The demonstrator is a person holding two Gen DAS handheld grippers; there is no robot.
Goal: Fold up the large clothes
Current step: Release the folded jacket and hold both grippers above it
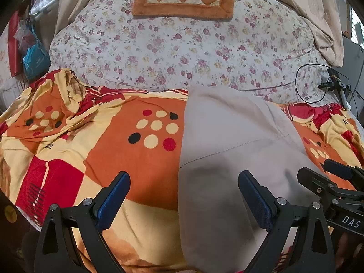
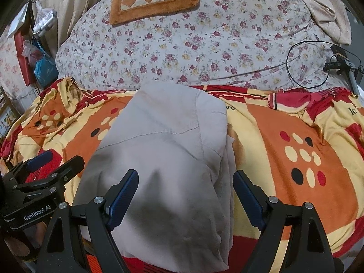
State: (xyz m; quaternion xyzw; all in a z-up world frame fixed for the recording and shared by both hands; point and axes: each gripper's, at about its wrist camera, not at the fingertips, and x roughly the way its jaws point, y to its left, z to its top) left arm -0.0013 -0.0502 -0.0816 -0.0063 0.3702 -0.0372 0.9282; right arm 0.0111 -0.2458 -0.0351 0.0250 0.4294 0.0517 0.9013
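While both the left gripper (image 1: 184, 195) and right gripper (image 2: 185, 193) hover wide open and empty, risk snagging the bedspread (image 1: 141, 159) beneath the folded garment (image 2: 163, 147).

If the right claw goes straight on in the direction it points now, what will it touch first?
Most likely the folded beige garment. The right claw is open, pointing down at it, with nothing between. How near the cloth lies is hard to judge here.

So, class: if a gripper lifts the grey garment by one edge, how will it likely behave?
The grey garment would probably droop and unfold, since it lies soft and creased in layers. It looks light, and may drag on the patterned blanket rather than slide.
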